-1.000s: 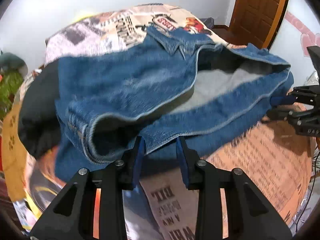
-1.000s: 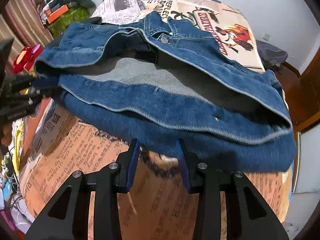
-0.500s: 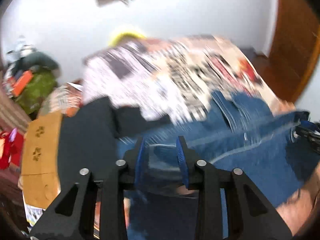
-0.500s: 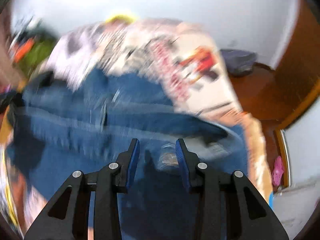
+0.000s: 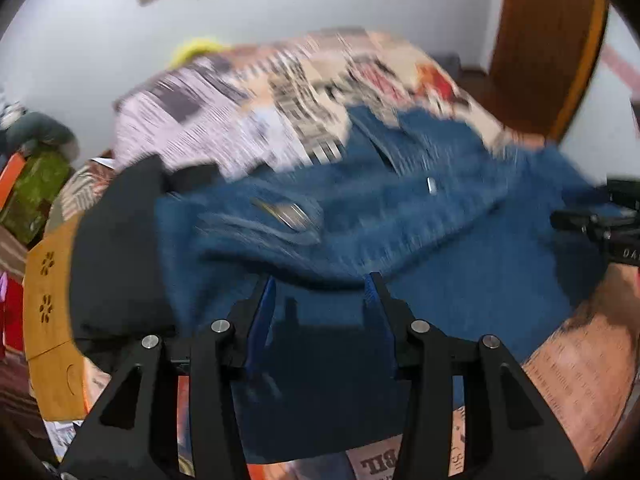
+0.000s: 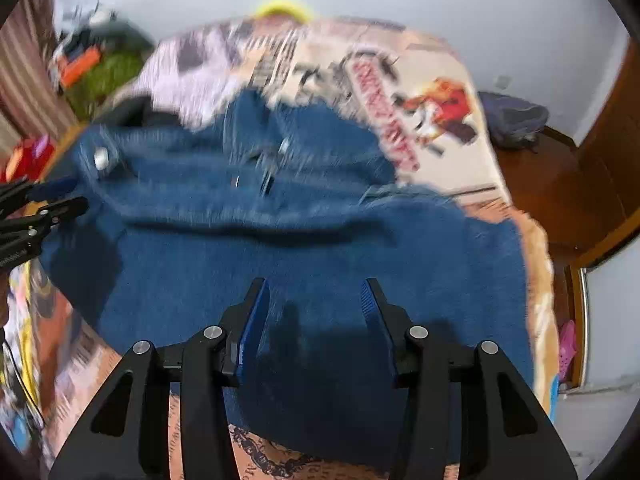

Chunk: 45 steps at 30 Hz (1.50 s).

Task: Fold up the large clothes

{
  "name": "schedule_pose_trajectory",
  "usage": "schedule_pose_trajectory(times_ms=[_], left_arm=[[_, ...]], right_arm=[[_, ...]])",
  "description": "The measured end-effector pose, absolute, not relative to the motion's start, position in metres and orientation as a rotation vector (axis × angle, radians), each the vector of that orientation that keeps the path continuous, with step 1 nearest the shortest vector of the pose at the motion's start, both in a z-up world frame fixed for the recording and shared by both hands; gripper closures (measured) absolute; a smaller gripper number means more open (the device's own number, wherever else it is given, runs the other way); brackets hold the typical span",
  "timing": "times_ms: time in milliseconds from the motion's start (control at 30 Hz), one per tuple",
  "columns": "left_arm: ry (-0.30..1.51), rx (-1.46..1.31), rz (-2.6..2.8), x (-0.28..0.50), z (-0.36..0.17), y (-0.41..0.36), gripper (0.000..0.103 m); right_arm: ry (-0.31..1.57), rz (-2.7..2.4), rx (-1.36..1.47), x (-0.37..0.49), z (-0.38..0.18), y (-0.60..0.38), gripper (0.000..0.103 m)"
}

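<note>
A blue denim jacket (image 5: 400, 232) lies folded on a bed with a newspaper-print cover (image 5: 240, 92); it also shows in the right wrist view (image 6: 320, 248). My left gripper (image 5: 320, 296) is open and empty, just above the jacket's near left part. My right gripper (image 6: 314, 296) is open and empty above the jacket's near right part. Each gripper shows at the edge of the other's view: the right one (image 5: 600, 224) and the left one (image 6: 36, 208). Both views are motion-blurred.
A black garment (image 5: 116, 248) lies at the jacket's left. A yellow wooden board (image 5: 48, 320) and clutter are left of the bed. A wooden door (image 5: 548, 40) and a dark bag (image 6: 512, 116) on the floor are at the right.
Both grippers carried the jacket's near edge up and over toward the far side, then opened and let go. The grey lining is now covered and the jacket lies folded.
</note>
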<state>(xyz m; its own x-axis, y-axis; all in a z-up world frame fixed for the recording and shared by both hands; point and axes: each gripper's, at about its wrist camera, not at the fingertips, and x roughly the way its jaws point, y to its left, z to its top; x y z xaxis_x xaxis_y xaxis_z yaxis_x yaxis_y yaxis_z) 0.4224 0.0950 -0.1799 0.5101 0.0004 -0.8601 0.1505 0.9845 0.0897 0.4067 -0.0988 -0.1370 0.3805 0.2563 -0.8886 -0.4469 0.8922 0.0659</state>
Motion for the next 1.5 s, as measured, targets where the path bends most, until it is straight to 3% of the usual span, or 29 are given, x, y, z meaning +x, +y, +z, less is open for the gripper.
schedule_pose_trajectory(times_ms=[300,567,767,867,1033,1167,1300,1500], left_arm=[[1.085,0.137,-0.024,0.472,-0.219,0.089,0.057],[0.890,-0.096,0.115,0.480,-0.173,0.120,0.058],[0.918,-0.014,0.048,0.460,-0.174,0.106,0.058],[0.957,0.014,-0.023,0.443,-0.180,0.093,0.053],[0.995,0.074,-0.051,0.421,-0.191,0.073,0.052],[1.034,0.064,-0.054,0.408,-0.203,0.069,0.042],[1.063,0.053,-0.023,0.399,-0.216,0.078,0.042],[1.041,0.029,0.018,0.375,-0.210,0.101,0.034]], right_arm=[[1.263,0.485,-0.097,0.454,-0.176,-0.073,0.058],[0.962,0.260,0.100,0.472,-0.131,-0.090,0.058],[1.050,0.413,0.034,0.448,-0.132,-0.070,0.058],[1.102,0.491,-0.072,0.425,-0.139,-0.053,0.058],[1.175,0.562,-0.146,0.395,-0.150,-0.040,0.058],[1.215,0.557,-0.204,0.383,-0.158,-0.036,0.058],[1.202,0.533,-0.233,0.378,-0.157,-0.043,0.052],[1.160,0.471,-0.247,0.371,-0.145,-0.069,0.052]])
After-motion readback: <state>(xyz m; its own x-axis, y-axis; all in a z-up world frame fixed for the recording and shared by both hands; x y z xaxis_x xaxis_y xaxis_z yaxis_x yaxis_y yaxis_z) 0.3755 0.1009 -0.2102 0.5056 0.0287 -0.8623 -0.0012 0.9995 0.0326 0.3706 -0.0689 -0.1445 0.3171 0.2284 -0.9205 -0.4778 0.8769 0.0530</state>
